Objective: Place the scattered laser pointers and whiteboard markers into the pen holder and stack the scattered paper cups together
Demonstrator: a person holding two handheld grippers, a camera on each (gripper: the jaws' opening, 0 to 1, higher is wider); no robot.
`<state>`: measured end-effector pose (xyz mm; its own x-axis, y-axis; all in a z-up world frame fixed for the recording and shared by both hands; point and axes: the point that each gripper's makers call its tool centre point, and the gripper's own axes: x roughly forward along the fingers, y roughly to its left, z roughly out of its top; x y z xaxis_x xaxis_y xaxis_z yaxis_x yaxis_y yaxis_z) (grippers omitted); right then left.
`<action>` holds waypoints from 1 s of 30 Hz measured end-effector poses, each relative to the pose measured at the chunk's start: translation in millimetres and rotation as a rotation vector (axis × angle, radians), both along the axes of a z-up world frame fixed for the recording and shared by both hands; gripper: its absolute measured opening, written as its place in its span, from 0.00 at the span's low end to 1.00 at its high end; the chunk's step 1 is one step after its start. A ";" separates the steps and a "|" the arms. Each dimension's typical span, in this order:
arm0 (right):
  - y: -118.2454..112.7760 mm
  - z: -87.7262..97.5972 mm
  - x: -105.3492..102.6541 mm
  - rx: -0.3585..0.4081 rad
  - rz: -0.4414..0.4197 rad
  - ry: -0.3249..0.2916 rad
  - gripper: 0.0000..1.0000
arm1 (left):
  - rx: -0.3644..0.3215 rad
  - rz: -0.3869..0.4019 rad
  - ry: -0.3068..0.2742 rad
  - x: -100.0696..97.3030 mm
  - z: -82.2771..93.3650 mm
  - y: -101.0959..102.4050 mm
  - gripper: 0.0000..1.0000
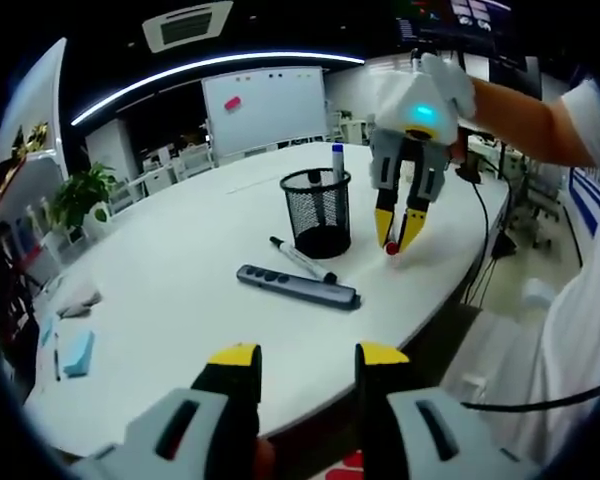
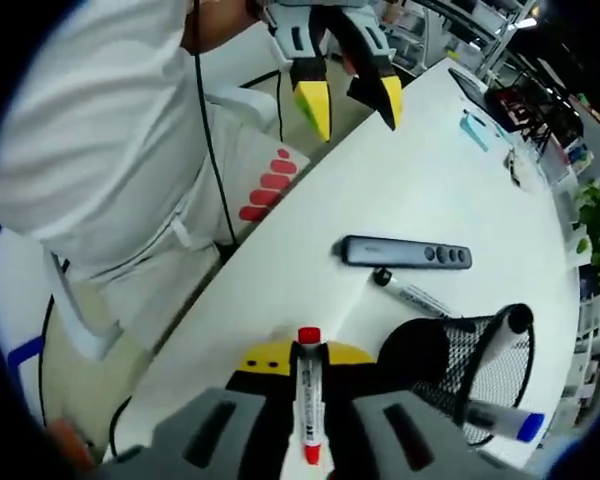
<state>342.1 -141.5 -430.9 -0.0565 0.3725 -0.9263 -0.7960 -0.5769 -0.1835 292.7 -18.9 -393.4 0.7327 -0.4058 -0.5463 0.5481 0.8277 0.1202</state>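
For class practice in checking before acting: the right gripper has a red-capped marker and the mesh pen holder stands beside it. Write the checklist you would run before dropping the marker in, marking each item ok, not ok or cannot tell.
1. Red-capped marker held between the right gripper's jaws: ok.
2. Mesh pen holder upright on the table: ok.
3. Room in the holder, which has two markers inside: ok.
4. Marker over the holder's opening: not ok, it is beside the holder near the table top.
5. Left gripper open and out of the way: ok.
6. Black marker and laser pointer clear of the path: ok.
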 end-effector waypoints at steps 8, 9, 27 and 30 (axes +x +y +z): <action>-3.4 8.9 6.7 0.021 -0.028 -0.009 0.09 | 0.000 -0.005 0.002 1.5 -0.5 -0.8 0.38; -4.1 9.4 7.7 0.022 -0.031 -0.011 0.09 | -0.001 -0.003 0.001 2.0 -0.2 -0.6 0.38; -17.5 26.9 23.3 0.081 -0.104 -0.022 0.09 | 0.000 -0.025 -0.004 4.5 3.5 -10.2 0.38; -18.4 31.5 25.6 0.088 -0.110 -0.027 0.09 | 0.004 -0.028 -0.006 5.0 4.6 -12.0 0.38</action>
<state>367.7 -159.9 -399.4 0.0139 0.4552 -0.8903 -0.8476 -0.4670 -0.2520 297.6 -31.0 -388.8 0.7244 -0.4235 -0.5439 0.5699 0.8118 0.1270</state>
